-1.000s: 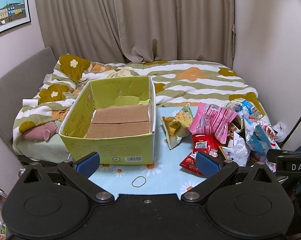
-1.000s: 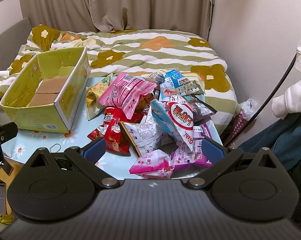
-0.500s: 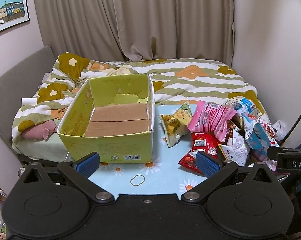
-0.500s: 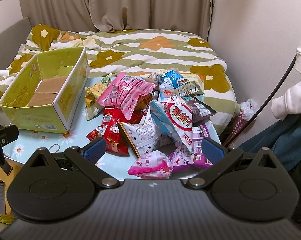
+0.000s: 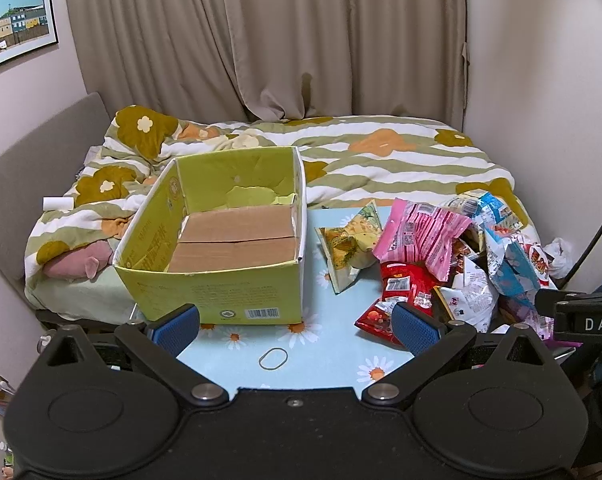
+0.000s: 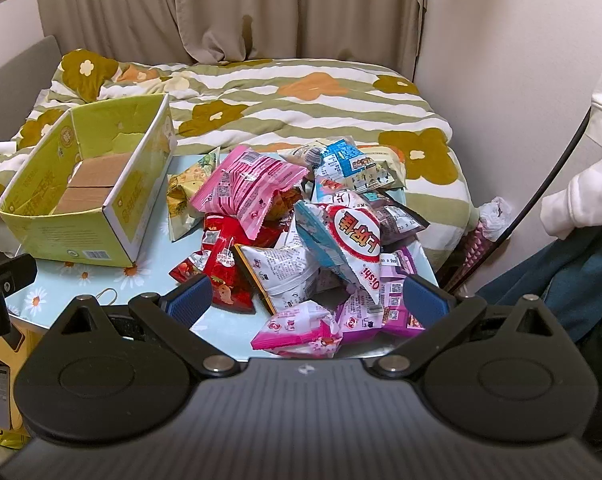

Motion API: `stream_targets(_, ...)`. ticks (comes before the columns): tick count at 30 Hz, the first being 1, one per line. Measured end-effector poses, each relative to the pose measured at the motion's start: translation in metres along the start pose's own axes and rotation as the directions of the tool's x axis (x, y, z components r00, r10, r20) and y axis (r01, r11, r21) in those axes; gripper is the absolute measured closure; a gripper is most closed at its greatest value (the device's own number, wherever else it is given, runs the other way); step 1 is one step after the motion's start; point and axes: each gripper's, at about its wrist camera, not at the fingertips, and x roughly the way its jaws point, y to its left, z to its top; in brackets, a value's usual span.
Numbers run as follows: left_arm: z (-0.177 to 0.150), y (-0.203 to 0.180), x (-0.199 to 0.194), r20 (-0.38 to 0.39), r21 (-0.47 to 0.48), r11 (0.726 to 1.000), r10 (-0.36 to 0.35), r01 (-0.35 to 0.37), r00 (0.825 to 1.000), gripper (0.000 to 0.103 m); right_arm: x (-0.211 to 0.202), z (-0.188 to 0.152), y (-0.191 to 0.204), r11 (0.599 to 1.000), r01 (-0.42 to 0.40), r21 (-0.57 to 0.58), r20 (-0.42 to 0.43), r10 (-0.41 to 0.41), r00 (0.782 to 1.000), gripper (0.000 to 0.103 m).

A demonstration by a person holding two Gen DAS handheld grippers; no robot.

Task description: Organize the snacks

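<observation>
Both grippers spread, empty; snack pile (image 6: pixel 301 240) just ahead of R gripper (image 6: pixel 307 300), box (image 5: pixel 221 240) ahead of L gripper (image 5: pixel 295 326).

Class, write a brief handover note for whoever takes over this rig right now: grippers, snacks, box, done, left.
Left gripper: open, holding nothing, near the green box.
Right gripper: open, holding nothing, above the snack pile.
Box: on the table, left of the pile, nothing inside.
Yellow packet lies between box and pile.
A rubber band lies on the table in front.
Done: nothing packed.
Left: every packet.
</observation>
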Motion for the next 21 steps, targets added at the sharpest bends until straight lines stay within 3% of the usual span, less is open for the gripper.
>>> stream_targets(21,0.0016,-0.0014,0.0016,-0.003,0.002,1.000,0.003,-0.003,1.000,0.000,-0.0005,0.0000,-0.0009,1.000,0.000,0.001,0.001,0.000,1.000,0.000)
